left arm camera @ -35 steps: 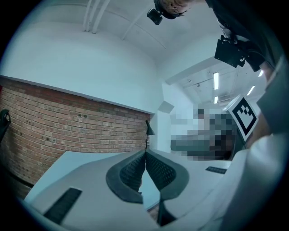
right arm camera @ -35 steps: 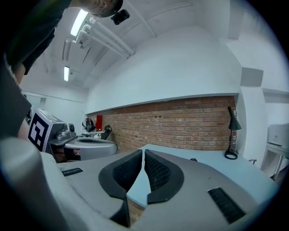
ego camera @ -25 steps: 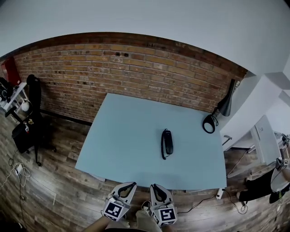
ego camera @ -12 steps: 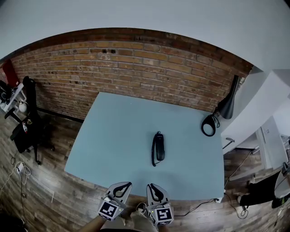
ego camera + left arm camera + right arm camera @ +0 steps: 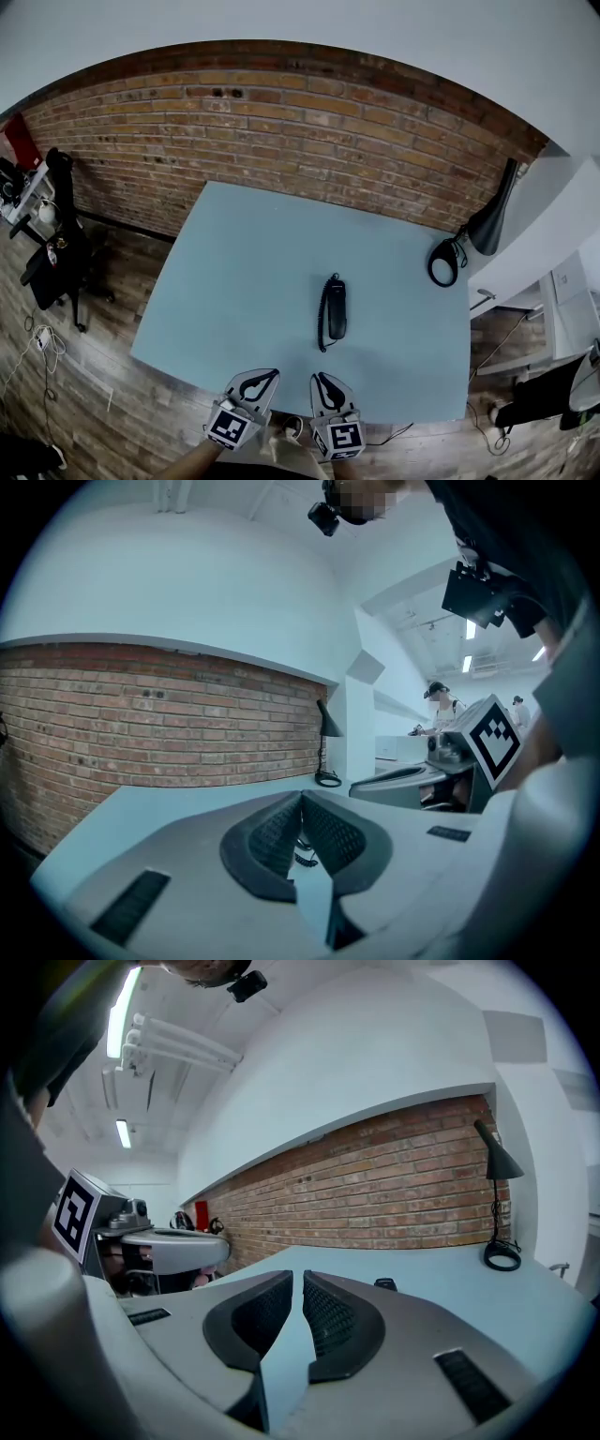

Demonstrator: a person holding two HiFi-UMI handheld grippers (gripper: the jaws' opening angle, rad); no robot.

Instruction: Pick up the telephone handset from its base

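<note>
The telephone [image 5: 335, 314] lay a little right of the table's [image 5: 234, 281] middle, nearer the table's front edge than its back. Its black handset [image 5: 335, 302] seemed to be lying lengthwise on the base [image 5: 337, 326], though at that size in the head view the two could hardly be told apart. A coiled cord [image 5: 322, 330] ran down the phone's left side on the tabletop.

Both grippers were just off the table's front edge, side by side and pointing in over it toward the phone. The left gripper [image 5: 267, 377] had its jaws clenched, and its own view showed the ribbed pads [image 5: 277, 834] meeting at the tips of the left gripper [image 5: 301, 799] with nothing caught in them. A bit of the cord showed on the table beyond the pads. The right gripper [image 5: 321, 380] had its jaws a narrow slit apart and empty. In its own view only bare tabletop showed through the gap of the right gripper [image 5: 303, 1274], and the telephone [image 5: 385, 1284] was a small dark shape farther in on the table.

A black desk lamp [image 5: 495, 223] stood at the table's far right corner. A brick wall [image 5: 281, 141] ran behind the table's back edge.
</note>
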